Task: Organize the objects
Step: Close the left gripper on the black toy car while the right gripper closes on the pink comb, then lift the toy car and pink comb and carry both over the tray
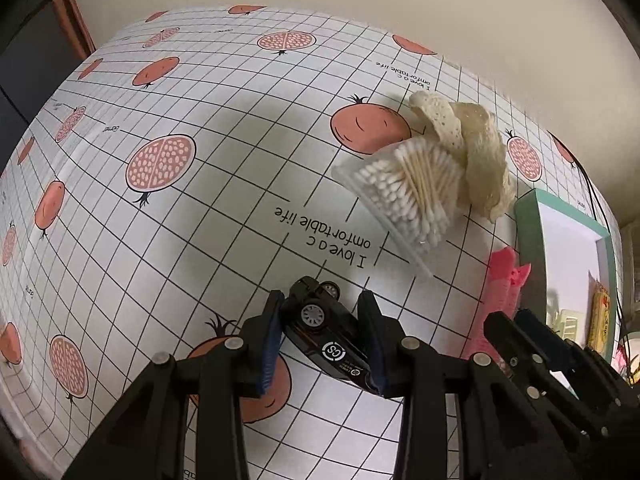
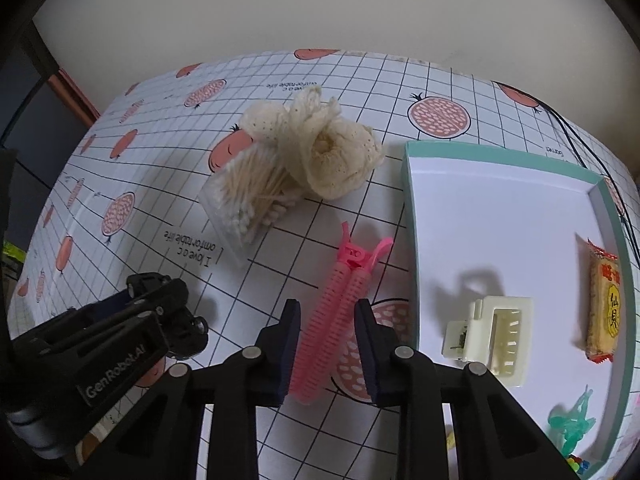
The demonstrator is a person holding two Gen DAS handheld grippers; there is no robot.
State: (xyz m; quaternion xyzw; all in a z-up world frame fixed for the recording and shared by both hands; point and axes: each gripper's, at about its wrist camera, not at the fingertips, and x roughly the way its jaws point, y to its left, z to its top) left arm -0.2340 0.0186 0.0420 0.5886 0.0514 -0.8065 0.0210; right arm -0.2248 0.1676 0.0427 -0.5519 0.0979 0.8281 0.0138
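Observation:
My left gripper [image 1: 322, 308] is shut on a black toy car [image 1: 324, 332], which hangs tilted between the pads just above the tablecloth. In the right wrist view the same car [image 2: 190, 330] shows under that gripper at the lower left. A pink hair clip [image 2: 344, 292] lies on the cloth, and my right gripper [image 2: 327, 305] straddles it. The left pad sits against the clip, while a gap shows at the right pad. A teal-rimmed box [image 2: 412, 220] with a white floor stands just right of the clip.
A clear pack of cotton swabs [image 2: 248, 196] and a cream lace cloth [image 2: 332, 152] lie beyond the clip. In the box are a white claw clip [image 2: 496, 332], a snack packet [image 2: 604, 300] and a green toy figure [image 2: 572, 424]. A wall backs the table.

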